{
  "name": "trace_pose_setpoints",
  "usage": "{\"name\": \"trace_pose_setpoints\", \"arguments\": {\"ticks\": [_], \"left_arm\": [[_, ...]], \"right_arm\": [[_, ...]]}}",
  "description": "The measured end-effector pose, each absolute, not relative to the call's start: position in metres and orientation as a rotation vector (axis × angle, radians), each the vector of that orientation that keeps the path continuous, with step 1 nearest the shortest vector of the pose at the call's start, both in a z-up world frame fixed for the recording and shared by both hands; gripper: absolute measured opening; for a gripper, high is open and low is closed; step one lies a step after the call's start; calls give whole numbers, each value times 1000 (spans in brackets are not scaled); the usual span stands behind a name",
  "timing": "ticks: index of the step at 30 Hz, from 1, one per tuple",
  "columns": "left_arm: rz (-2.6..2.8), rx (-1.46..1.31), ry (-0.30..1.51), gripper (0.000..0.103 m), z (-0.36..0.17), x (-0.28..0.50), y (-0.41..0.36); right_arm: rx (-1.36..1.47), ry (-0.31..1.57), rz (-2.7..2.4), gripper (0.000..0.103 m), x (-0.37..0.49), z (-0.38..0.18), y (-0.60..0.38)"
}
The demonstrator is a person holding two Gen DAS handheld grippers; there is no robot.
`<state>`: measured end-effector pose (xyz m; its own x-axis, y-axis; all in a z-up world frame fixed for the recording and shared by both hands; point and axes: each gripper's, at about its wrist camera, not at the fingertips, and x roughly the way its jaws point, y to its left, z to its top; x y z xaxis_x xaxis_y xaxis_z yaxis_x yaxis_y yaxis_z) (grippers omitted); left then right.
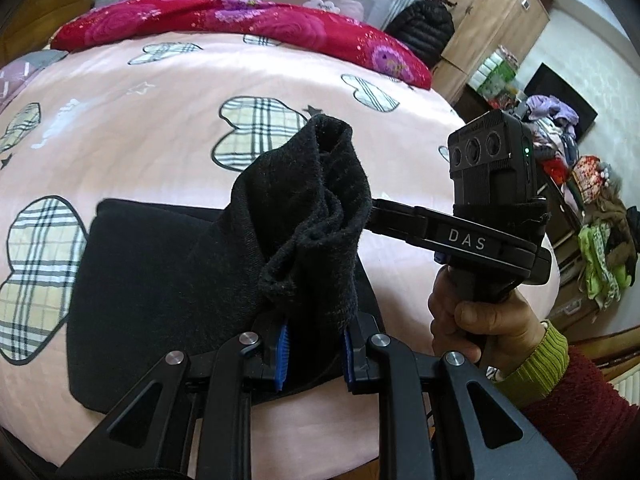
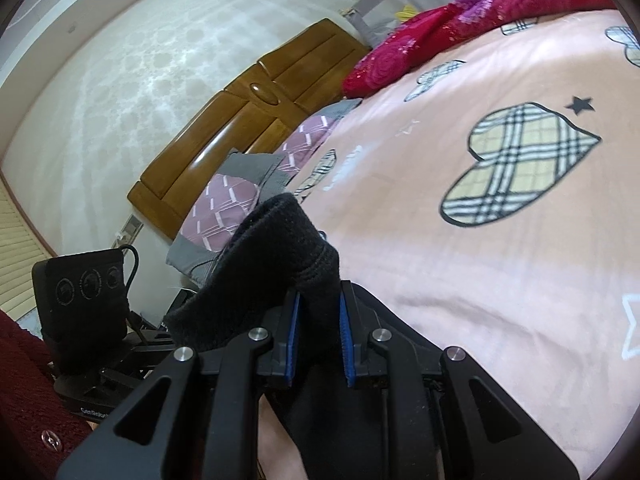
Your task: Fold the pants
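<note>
Left wrist view: black pants (image 1: 168, 280) partly folded on pink bed cover (image 1: 160, 92), flat portion lying toward near edge of bed, one bunched end lifted off it; left gripper (image 1: 314, 350) clamped narrow on that raised fabric, blue pads (image 1: 282, 354) pressing knit from both sides; right gripper (image 1: 380, 216) entering from right, fingertips buried in same raised bundle, so grip hidden from this angle; hand (image 1: 476, 320) wrapped around its handle, green cuff (image 1: 540, 360) and dark red sleeve (image 1: 592, 412) behind; red floral quilt (image 1: 248, 24) rolled along far edge of bed; plaid hearts (image 1: 260, 128) printed across cover; wooden wardrobe (image 1: 492, 20) and heaped clothes (image 1: 600, 256) beyond right edge of bed.

Right wrist view: right gripper (image 2: 318, 340) closed narrow on thick ribbed band of pants (image 2: 288, 256), blue pads (image 2: 349, 344) squeezing cloth, rest of garment drooping below fingers toward near edge of bed; left gripper (image 2: 120, 364) at lower left, body and camera block visible, fingers hidden behind fabric; dark red sleeve (image 2: 28, 380) at left border; pink bed cover (image 2: 480, 272) spreading right; wooden headboard (image 2: 248, 112) along far left edge of bed, purple-grey pillows (image 2: 240, 188) against it; red floral quilt (image 2: 460, 28) at far corner.
</note>
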<state>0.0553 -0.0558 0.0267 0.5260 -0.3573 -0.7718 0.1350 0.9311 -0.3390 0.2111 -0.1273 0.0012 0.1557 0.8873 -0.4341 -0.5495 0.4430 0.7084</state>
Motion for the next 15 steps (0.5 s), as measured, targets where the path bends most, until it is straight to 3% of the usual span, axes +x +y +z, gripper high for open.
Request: {"name": "trace_pose_setpoints", "arguments": {"ticks": [10, 15], "left_arm": [[-339, -191, 998, 22, 12, 70, -73], [-363, -171, 1002, 30, 9, 67, -78]], "right_arm": [[418, 974, 994, 19, 205, -12, -148], [390, 1001, 923, 19, 203, -13, -154]]}}
